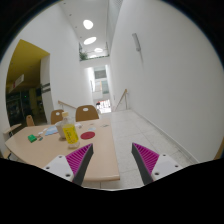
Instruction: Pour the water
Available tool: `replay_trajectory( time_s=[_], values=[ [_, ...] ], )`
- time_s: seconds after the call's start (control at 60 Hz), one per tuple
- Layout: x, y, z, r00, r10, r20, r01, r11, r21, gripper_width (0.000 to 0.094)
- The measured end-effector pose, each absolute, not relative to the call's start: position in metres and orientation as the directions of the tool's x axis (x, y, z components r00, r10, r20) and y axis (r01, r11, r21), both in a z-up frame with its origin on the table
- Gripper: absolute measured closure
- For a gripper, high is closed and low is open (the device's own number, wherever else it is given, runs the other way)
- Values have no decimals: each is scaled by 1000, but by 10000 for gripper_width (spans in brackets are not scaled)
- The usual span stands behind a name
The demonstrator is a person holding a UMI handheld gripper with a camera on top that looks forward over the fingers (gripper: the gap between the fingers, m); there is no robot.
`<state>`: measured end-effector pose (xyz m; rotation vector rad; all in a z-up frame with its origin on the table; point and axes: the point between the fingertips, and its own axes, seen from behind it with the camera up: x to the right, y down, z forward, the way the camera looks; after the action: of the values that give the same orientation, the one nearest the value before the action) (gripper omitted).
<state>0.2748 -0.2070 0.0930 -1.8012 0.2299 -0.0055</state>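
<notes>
Gripper view: the gripper (pixel 112 160) is being held released above the table (pixel 40 150), far from the yellow cup (pixel 69 131); a misjudged approach risks toppling it.

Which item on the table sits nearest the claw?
The small pink cup, just ahead of the open claw; the yellow container and red round lid stand farther back on the wooden table.

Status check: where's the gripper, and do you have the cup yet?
Gripper open, empty, above the table edge. Yellow cup standing on the table, beyond the left finger, untouched. Nothing between fingers and cup.
</notes>
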Motion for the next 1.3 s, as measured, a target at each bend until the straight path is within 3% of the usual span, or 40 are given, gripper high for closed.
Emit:
replay_trajectory(
  time_s=[0.433,0.717,0.95,1.033,1.067,1.167,1.3],
  values=[
    [166,-152,100,990,35,-135,-123,-232,-965,89],
    [98,-4,83,996,38,-86,-75,-228,-971,92],
    [92,61,86,997,-7,-77,-77,-175,-981,93],
    [92,70,88,997,3,-83,-81,-164,-983,173],
    [92,73,85,998,4,-70,-68,-167,-984,402],
    [98,72,85,997,-48,-53,-60,-152,-987,414],
    [96,73,82,998,-33,-46,-50,-151,-987,502]
  ],
)
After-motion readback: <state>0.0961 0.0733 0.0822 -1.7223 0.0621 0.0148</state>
